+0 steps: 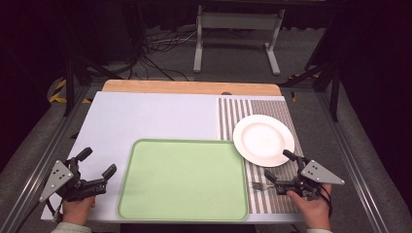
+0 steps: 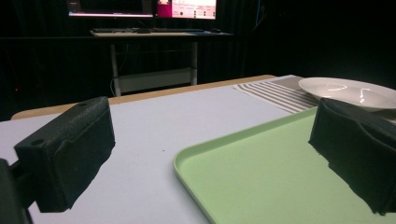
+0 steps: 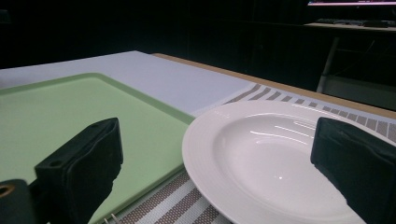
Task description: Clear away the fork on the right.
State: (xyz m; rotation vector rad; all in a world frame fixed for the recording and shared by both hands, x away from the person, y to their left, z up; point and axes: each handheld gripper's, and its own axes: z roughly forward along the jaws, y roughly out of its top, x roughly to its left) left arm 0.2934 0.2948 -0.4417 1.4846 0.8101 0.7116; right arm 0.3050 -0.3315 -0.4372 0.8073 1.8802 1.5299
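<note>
The fork (image 1: 257, 185) is partly hidden behind the right claw (image 1: 278, 166).

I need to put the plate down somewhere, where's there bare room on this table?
The green tray is bare. So is the white surface behind it, left of the striped mat. The mat is crowded: the plate, the fork and the right gripper.

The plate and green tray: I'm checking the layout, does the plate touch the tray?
Cannot tell. In the high view the plate meets the tray's corner; the right gripper view shows overlap, no plain gap.
</note>
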